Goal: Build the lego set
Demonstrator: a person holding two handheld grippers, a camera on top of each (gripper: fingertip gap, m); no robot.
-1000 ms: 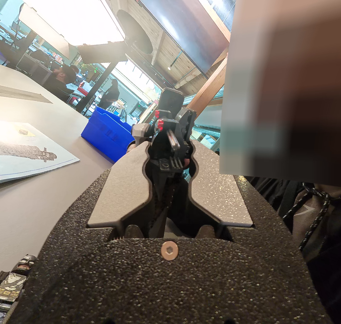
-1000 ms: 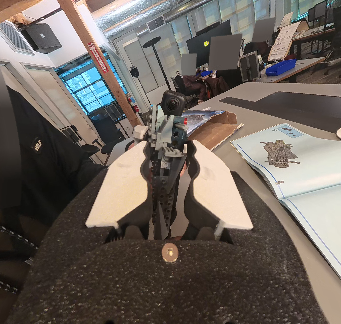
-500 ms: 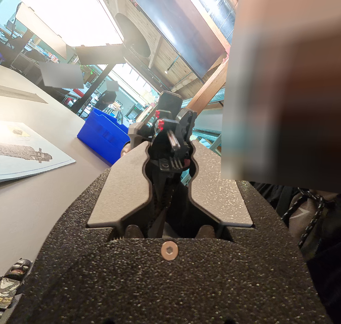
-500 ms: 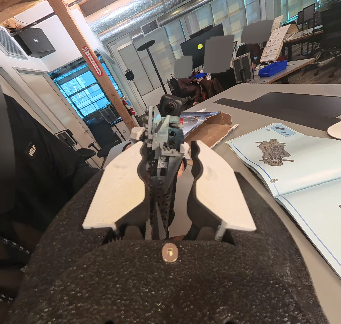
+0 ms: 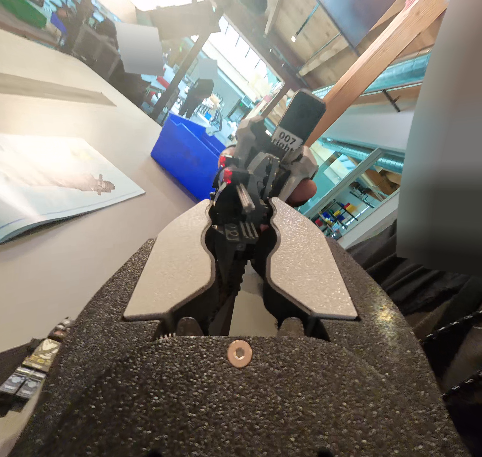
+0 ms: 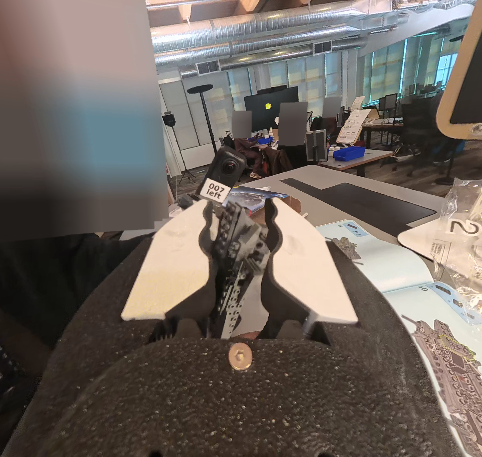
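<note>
Both claws clamp 1 brick model above the bench (image 6: 339, 181)

Beside the open booklet (image 6: 378, 267), the dark grey brick model (image 6: 242, 246) now sits slanted; the left claw (image 5: 240, 204) stays clenched on it, and the right claw (image 6: 237, 204) has narrowed back onto it.

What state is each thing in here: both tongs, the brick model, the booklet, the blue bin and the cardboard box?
left tongs, shut on the brick model
right tongs, shut on the brick model
brick model, gripped from opposite ends by both tongs
instruction booklet, open, lying flat on the table
blue bin, upright on the table, contents hidden
cardboard box, torn open
</note>
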